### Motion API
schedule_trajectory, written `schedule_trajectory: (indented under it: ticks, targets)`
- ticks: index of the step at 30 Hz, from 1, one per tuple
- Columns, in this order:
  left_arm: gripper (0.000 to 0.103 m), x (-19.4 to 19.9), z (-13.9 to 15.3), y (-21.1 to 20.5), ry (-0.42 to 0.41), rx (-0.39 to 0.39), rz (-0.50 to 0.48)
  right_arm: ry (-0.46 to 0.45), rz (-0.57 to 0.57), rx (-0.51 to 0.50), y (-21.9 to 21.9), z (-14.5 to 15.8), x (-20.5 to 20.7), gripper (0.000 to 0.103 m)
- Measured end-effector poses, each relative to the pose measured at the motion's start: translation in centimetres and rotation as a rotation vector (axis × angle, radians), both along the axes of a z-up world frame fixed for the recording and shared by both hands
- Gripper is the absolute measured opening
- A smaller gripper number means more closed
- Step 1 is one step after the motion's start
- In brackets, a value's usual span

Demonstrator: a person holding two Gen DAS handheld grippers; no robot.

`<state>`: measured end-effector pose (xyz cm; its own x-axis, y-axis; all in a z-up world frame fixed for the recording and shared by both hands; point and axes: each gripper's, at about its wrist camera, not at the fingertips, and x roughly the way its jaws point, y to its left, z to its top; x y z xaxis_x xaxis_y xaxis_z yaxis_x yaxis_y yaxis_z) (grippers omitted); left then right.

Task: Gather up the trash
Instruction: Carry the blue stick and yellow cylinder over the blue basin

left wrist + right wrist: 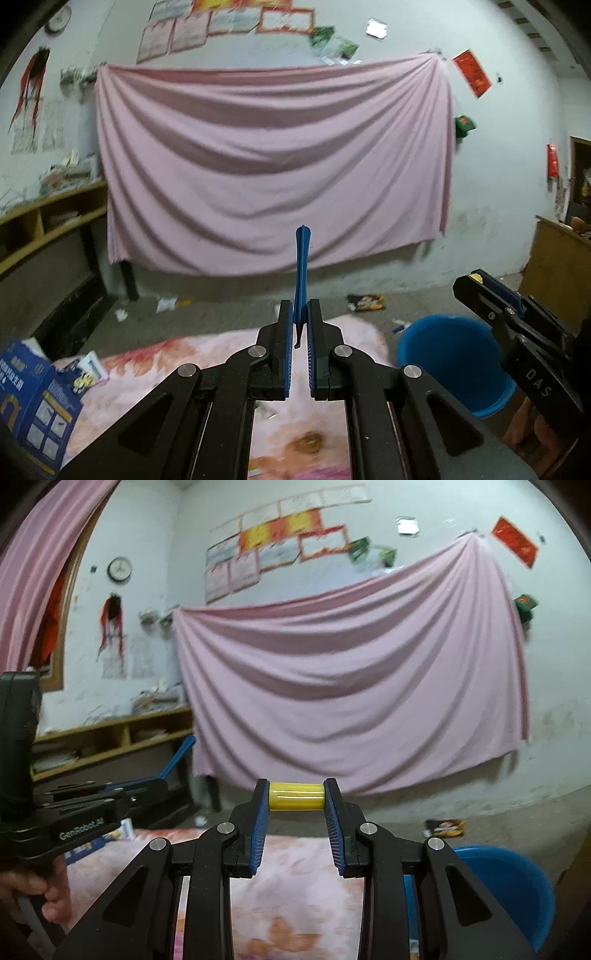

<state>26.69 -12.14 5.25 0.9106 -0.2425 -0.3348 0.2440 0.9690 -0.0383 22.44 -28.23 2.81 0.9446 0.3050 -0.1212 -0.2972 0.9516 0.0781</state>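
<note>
Fingers of left gripper [300, 314] clamped on a blue flat plastic piece [302, 269]; right gripper [296, 794] clamped on a yellow cylinder [296, 795], both above-left of the blue bucket [517, 882].

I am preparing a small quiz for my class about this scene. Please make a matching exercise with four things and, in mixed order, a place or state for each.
Things:
1. yellow cylinder
2. blue flat piece
3. blue bucket
4. pink sheet

Places or states:
a. hangs on the wall
b. stands on the floor beside the mat
c. gripped by the left gripper
d. gripped by the right gripper

Pairs: 1-d, 2-c, 3-b, 4-a
</note>
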Motion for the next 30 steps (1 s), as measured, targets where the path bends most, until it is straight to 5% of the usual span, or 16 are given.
schedule_trajectory:
  ticks: [6, 12, 20, 30]
  targets:
    - [0.005, -2.1, 1.9, -5.1, -0.1, -0.007, -0.108, -0.064, -0.114, 0.003, -4.1, 0.8, -1.9, 0.027]
    - [0.005, -2.9, 1.3, -10.3, -0.113, -0.014, -0.254, -0.058, -0.215, -0.004, -8.7, 0.1, -3.3, 0.027]
    - [0.005, -2.6, -1.2, -16.9, 0.009, 0.02, -0.383, 0.049, -0.311, -0.013, -13.5, -2.5, -4.7, 0.027]
    - [0.005, -0.3, -4.4, -21.2, 0.262, 0.062, -0.392, 0.275, -0.348, 0.012, -15.8, -5.6, -3.6, 0.027]
